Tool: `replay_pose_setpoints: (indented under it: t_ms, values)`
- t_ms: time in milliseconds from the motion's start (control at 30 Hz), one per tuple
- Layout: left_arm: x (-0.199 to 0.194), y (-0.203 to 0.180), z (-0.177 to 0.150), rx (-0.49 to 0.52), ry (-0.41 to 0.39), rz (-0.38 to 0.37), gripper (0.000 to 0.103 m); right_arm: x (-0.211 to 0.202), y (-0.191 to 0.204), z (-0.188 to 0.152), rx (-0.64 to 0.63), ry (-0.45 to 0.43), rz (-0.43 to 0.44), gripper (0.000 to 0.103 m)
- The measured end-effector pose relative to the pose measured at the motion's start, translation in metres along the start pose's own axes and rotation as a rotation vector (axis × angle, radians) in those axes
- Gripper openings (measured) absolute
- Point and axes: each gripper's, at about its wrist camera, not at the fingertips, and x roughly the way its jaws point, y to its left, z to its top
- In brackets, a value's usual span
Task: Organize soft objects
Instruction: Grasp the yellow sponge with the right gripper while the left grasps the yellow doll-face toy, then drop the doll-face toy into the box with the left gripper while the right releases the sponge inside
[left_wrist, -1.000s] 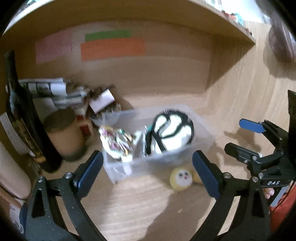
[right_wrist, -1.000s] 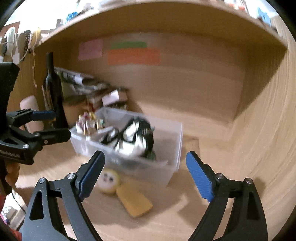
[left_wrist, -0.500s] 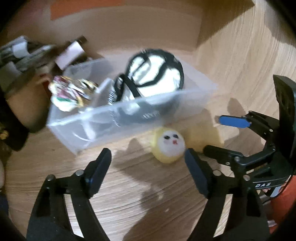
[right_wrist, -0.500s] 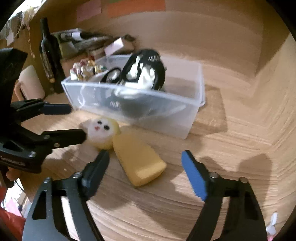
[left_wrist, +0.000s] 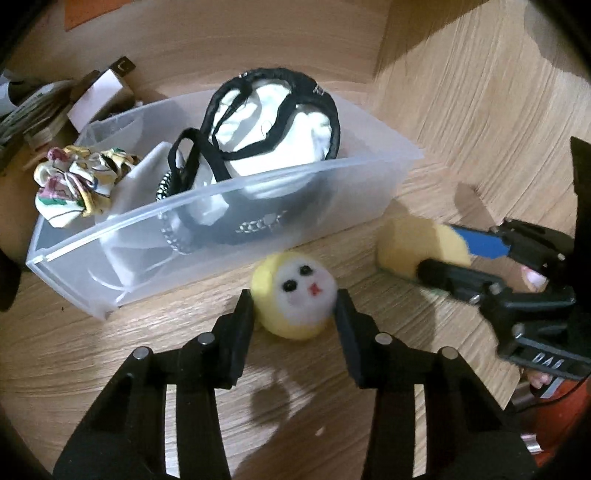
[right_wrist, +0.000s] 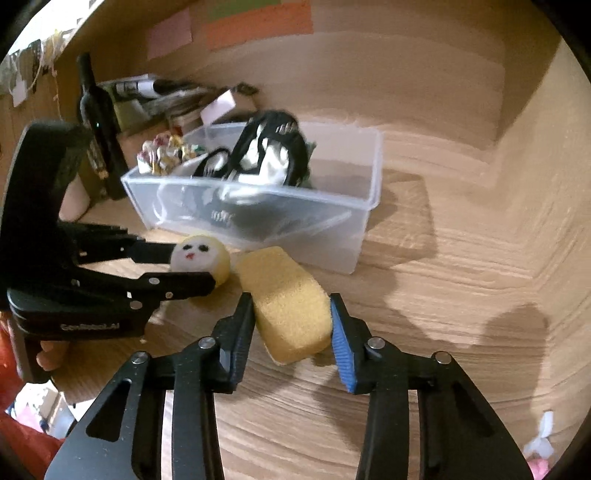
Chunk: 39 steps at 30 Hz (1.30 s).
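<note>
A wooden desk (left_wrist: 110, 369) in a wood-panelled nook holds a clear bin (left_wrist: 332, 177) already carrying a black-and-white bag (left_wrist: 280, 110) and a crumpled cloth (left_wrist: 74, 181). My left gripper (left_wrist: 295, 306) brackets the yellow plush ball (left_wrist: 295, 295), jaws narrow and touching its sides; my right gripper (right_wrist: 291, 321) likewise hugs the yellow sponge (right_wrist: 288, 302). Half a second ago both jaws gaped wide, short of them. Next, I judge: squeeze firmly, lift, carry into the bin.

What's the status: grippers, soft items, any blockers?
Left hand-held gripper straddling yellow face ball, right hand-held gripper straddling yellow sponge; closure unclear. Both items on desk by clear bin. Nothing in the way.
</note>
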Motion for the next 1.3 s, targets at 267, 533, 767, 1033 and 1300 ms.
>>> replay_pose_setpoints:
  t_ms: [267, 533, 767, 1033, 1300]
  values:
    - [-0.033, 0.002, 0.011, -0.018, -0.080, -0.002, 0.043, -0.034, -0.003, 0.017, 0.013, -0.123, -0.038, 0.036]
    - [-0.086, 0.013, 0.029, -0.030, -0.233, 0.043, 0.043, -0.051, -0.004, 0.043, 0.032, -0.229, -0.069, 0.036]
    - [-0.096, 0.029, 0.050, -0.046, -0.288, 0.119, 0.043, -0.042, -0.005, 0.063, 0.062, -0.264, -0.092, 0.036]
    - [-0.067, 0.039, 0.059, -0.066, -0.220, 0.127, 0.043, -0.004, -0.012, 0.073, 0.109, -0.197, -0.099, 0.036]
    - [-0.037, 0.039, 0.064, -0.057, -0.167, 0.132, 0.043, 0.020, -0.009, 0.074, 0.093, -0.131, -0.113, 0.036]
